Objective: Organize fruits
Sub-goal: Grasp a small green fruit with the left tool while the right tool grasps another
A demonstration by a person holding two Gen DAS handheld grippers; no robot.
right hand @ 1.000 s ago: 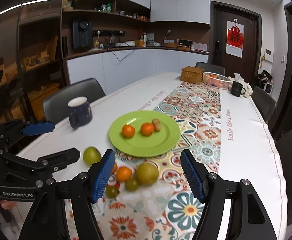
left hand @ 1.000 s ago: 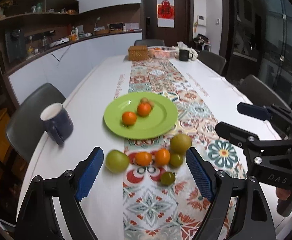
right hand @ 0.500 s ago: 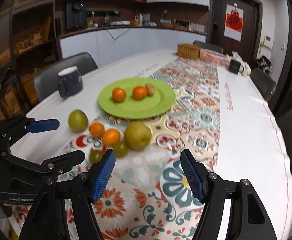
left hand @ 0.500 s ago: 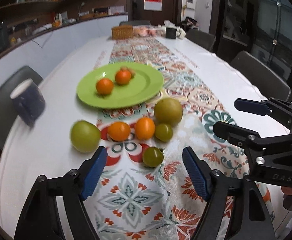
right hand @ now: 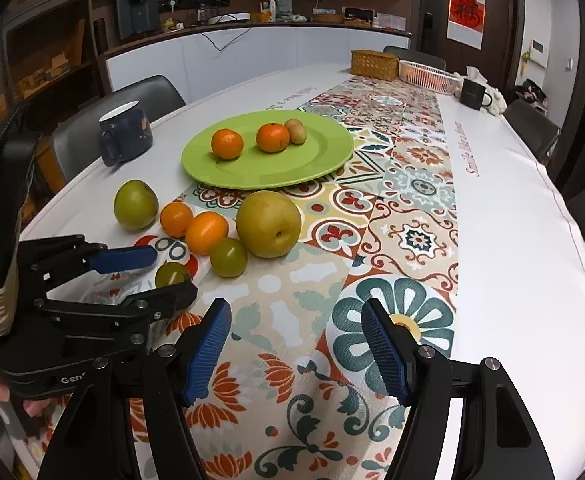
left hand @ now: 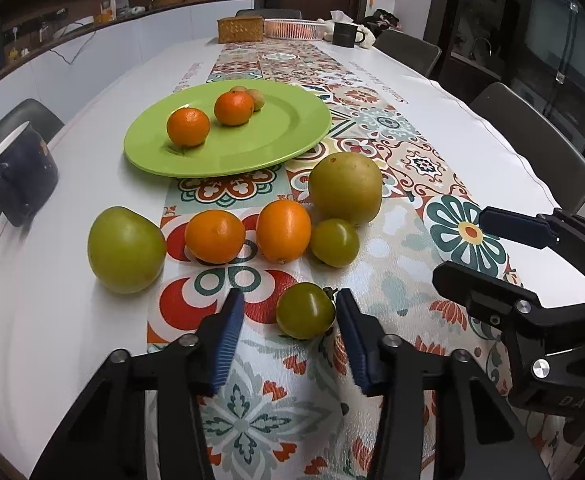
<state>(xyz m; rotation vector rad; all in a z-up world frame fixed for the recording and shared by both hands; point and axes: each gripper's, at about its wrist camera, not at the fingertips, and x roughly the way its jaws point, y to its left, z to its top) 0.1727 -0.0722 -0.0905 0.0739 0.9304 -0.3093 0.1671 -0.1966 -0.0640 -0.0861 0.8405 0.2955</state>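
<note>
**Small green fruit is being enclosed by the left fingers**

The left gripper (left hand: 288,316) is being lowered over the small dark green fruit (left hand: 305,311), which is lying on the patterned table runner (left hand: 252,412) nearest to the camera, a little apart from the other loose fruits. Its jaws have just been closing, and the fruit is now standing between them: the right pad is at the fruit's side, but a gap is being left at the left pad, so the fruit is not yet being gripped. The closing should be finished slowly, with the fruit centred, because the round skin could slip or be bruised. The fruit is probably meant for the green plate (left hand: 292,136), where two oranges are already lying. The right gripper (right hand: 296,334) is being held released over the bare runner, with nothing between its fingers.
</note>
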